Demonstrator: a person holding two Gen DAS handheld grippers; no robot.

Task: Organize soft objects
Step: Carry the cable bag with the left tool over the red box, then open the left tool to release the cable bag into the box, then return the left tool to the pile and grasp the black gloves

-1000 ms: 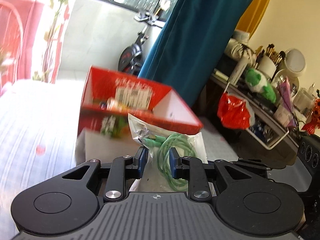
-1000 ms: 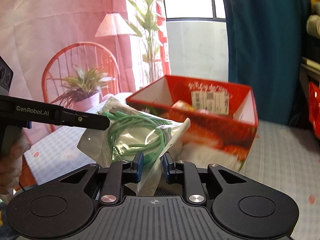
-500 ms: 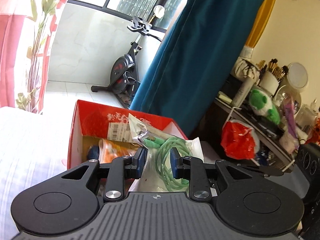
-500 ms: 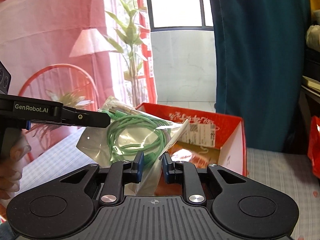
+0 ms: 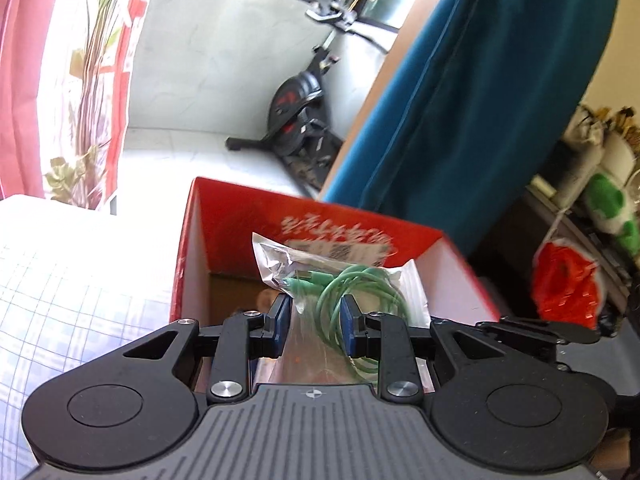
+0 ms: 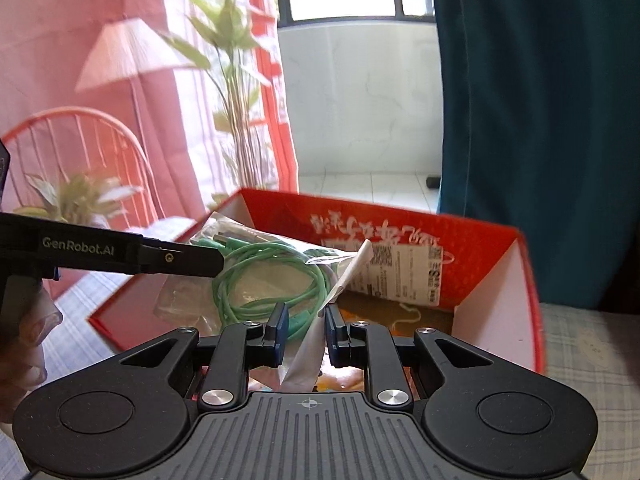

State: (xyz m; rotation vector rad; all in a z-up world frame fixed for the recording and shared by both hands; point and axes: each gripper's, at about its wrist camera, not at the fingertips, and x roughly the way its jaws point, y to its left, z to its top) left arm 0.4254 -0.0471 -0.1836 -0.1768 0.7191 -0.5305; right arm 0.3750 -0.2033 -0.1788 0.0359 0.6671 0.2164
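both grippers pinching cable bag (image 5: 344,280), over red box (image 6: 480,240)

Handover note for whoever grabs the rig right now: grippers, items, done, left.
Left gripper: shut on the clear bag of green cable.
Right gripper: shut on the same bag, at its other side.
Bag hangs between both, over the open red box on the checked cloth; the box already holds other items, too hidden to name.
Done: bag lifted and brought over the box.
Left: lower it in, release both.
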